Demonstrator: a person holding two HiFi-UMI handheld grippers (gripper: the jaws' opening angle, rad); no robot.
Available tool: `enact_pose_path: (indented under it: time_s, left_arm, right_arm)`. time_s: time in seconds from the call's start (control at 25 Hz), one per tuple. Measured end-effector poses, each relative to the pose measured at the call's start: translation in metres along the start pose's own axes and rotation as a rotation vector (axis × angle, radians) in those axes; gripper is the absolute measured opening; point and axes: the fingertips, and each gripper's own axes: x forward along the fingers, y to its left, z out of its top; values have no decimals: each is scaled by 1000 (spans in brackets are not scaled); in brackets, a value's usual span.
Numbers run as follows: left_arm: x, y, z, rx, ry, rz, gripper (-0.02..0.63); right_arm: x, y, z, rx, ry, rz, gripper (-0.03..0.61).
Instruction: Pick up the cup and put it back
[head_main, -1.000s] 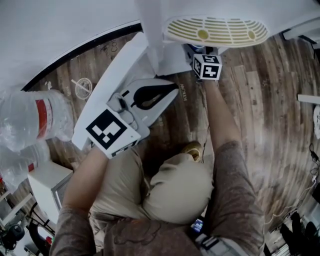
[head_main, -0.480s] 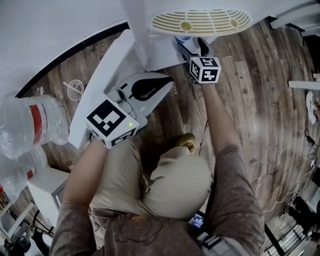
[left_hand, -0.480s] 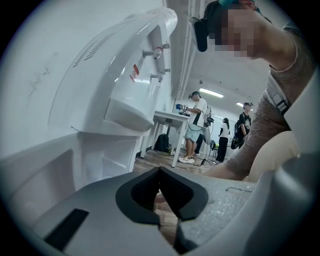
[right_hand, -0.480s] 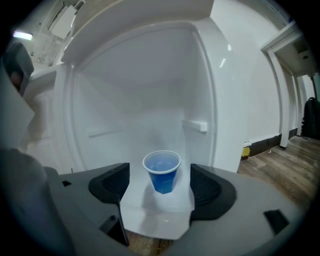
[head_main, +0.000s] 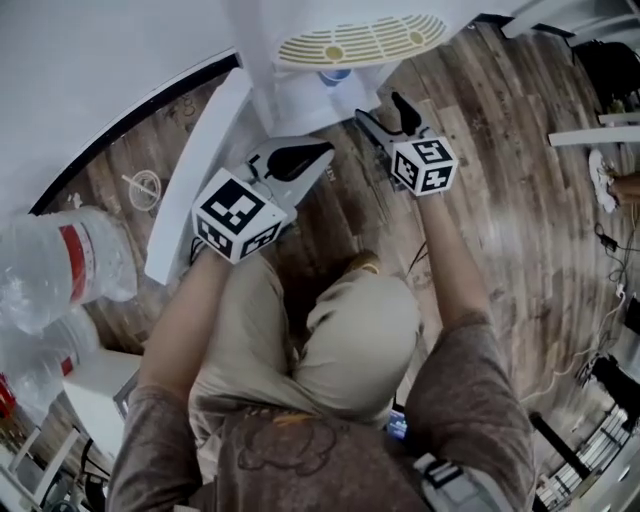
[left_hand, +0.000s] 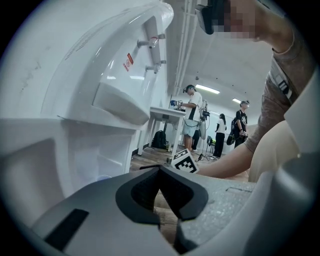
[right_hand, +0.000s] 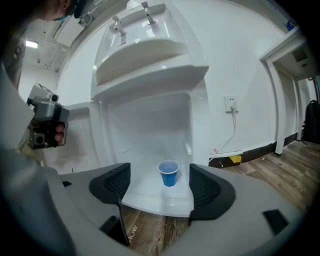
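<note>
The cup (right_hand: 168, 173) (blue, upright) stands on the white ledge (right_hand: 150, 200) in the water dispenser (right_hand: 150, 65) recess, at lower centre of the right gripper view. We see it framed by our right gripper (right_hand: 157, 187), whose jaws gape wide, touching nothing. Our left gripper (left_hand: 161, 172) has its jaws pressed together, empty

Left tool (left_hand: 159, 171), jaws together, near dispenser (left_hand: 75, 100)

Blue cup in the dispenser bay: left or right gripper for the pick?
Right. The right gripper faces the blue cup in the dispenser bay, its open jaws lined up on it. The left gripper, jaws together, looks past the dispenser.
</note>
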Motion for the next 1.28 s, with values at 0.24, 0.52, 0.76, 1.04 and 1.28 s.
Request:
enact_pose_path:
  time_s: [0.24,0.52,0.76,1.04,1.28]
  left_arm:
    - [0,-5,-1,16,-5,-18,2]
    - [1,-13,4,31,-21,-44,2]
    - [7,-18,13,57,-61,-20,2]
    - [7,-11,16,72,-84,11,2]
    - [14,-13,21,50,-120,18,2]
  right_arm:
    - [-55,9,37,-15,-53,-6,351]
    - [-135,4,67,-31,-112,-97,337]
    - [-168,15,71,-53,-136,-130,218]
    - [-177,25,83,-55,-178,-150,43]
    - [-179,32,77,-15,-200,-131,3]
